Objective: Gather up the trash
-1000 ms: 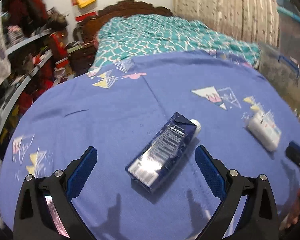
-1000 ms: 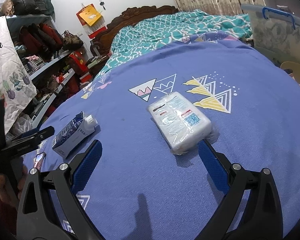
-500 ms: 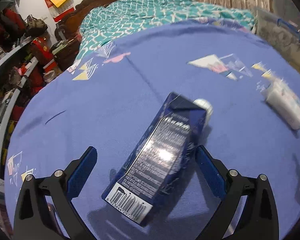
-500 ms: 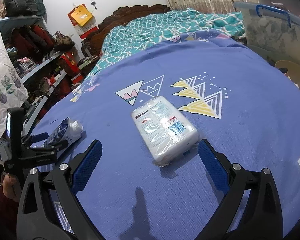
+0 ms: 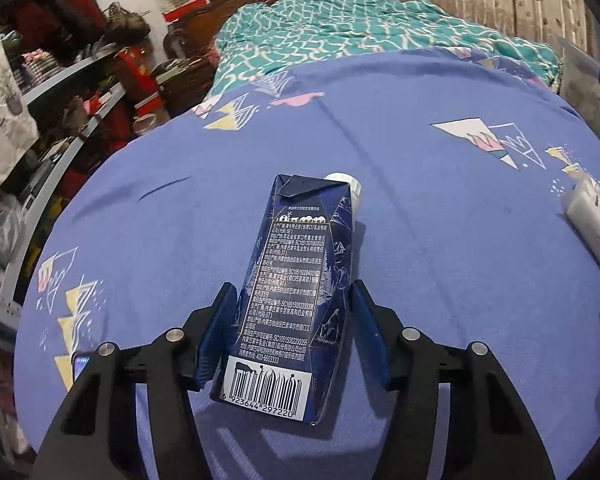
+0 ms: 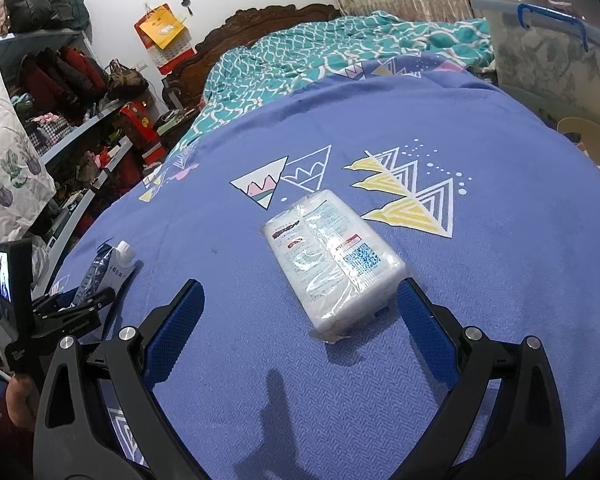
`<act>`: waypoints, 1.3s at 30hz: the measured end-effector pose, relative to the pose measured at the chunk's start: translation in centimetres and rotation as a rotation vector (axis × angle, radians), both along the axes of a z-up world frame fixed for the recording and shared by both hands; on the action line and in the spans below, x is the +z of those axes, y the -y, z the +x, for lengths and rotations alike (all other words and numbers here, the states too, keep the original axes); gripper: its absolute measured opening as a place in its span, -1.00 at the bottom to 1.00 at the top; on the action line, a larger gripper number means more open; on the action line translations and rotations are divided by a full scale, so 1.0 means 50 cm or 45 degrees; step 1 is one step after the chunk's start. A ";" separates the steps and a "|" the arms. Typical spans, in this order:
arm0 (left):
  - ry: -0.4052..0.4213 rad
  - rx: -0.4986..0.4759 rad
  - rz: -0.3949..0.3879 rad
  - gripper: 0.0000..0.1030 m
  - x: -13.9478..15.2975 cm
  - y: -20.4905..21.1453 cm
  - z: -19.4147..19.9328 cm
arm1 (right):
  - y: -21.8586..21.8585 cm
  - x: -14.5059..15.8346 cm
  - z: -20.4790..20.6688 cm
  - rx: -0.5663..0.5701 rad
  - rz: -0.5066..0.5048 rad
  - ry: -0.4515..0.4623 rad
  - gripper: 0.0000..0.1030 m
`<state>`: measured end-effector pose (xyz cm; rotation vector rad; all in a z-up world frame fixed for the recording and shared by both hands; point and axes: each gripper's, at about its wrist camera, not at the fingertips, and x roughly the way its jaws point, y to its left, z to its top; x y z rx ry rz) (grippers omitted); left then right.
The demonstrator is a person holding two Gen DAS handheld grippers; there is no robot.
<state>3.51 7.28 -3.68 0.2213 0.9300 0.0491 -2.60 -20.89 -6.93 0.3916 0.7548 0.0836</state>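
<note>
The left gripper (image 5: 292,328) has the dark blue carton (image 5: 296,292) lying between its blue pads. Its jaws have just been closing. The left pad looks pressed on the carton's side; the right pad sits at the other side with maybe a sliver of gap, hard to call. It reads as a grip just forming on the lower half of the carton, near the barcode end. The carton lies flat on the purple bedsheet (image 5: 420,184), with its white cap (image 5: 346,184) pointing away from the camera.

The right gripper (image 6: 300,316) is spread wide and holds nothing. The plastic-wrapped white packet (image 6: 332,260) lies on the sheet just ahead of it, with its near end roughly level with the fingertips. The right fingertip is close beside the packet's corner, not clearly touching.

Risks, as judgement:
- The carton is gripped near one end, so the cap end may droop or swing on lifting and pivot out of the pads.
- If the carton is empty, its thin walls may cave in under the squeeze and the grip go loose. If some liquid is left, tilting could leak it at the cap.
- The soft bedding gives under pressure, so the pads may catch a fold of sheet along with the carton.
- The packet's wrap is slick and loose, so the pads could pinch film only and let it slide out.
- No bin or bag can be seen in either view, so the drop-off place cannot be told.
</note>
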 end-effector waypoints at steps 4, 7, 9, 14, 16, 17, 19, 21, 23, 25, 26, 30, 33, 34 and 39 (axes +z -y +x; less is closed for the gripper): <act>-0.007 0.018 0.004 0.07 0.001 -0.005 -0.006 | -0.003 0.001 -0.003 0.006 0.000 0.005 0.86; -0.005 0.022 0.015 0.07 0.000 -0.005 -0.009 | -0.004 0.003 -0.008 0.004 -0.001 0.009 0.86; -0.006 0.025 0.021 0.09 -0.001 -0.004 -0.010 | -0.003 0.004 -0.009 0.001 0.001 0.011 0.86; -0.027 0.033 0.026 0.13 -0.010 -0.006 -0.010 | 0.002 0.003 -0.010 -0.005 0.008 0.012 0.86; -0.040 0.036 0.026 0.15 -0.015 -0.006 -0.010 | 0.002 0.003 -0.010 -0.003 0.008 0.013 0.86; -0.048 0.038 0.024 0.16 -0.018 -0.008 -0.009 | 0.002 0.003 -0.010 -0.002 0.007 0.013 0.86; -0.053 0.042 0.023 0.19 -0.022 -0.010 -0.011 | 0.002 0.004 -0.009 0.001 0.005 0.012 0.86; -0.048 0.045 0.030 0.25 -0.022 -0.010 -0.013 | 0.002 0.003 -0.009 0.000 0.006 0.010 0.86; -0.050 0.046 0.028 0.28 -0.023 -0.011 -0.012 | 0.001 0.003 -0.009 -0.002 0.009 0.008 0.86; -0.049 0.047 0.028 0.29 -0.023 -0.012 -0.012 | 0.000 0.002 -0.009 -0.002 0.010 0.007 0.86; -0.049 0.047 0.028 0.30 -0.023 -0.012 -0.012 | 0.000 0.002 -0.009 -0.002 0.008 0.007 0.86; -0.048 0.050 0.028 0.37 -0.023 -0.015 -0.011 | -0.002 0.000 -0.008 0.002 0.006 0.004 0.86; -0.047 0.054 0.027 0.48 -0.023 -0.019 -0.009 | -0.004 -0.001 -0.007 0.005 0.005 0.000 0.86; -0.048 0.053 0.025 0.53 -0.023 -0.019 -0.009 | -0.004 -0.002 -0.008 0.006 0.004 0.000 0.86; -0.051 0.042 0.013 0.71 -0.023 -0.021 -0.009 | -0.007 -0.002 -0.008 0.010 -0.001 -0.001 0.86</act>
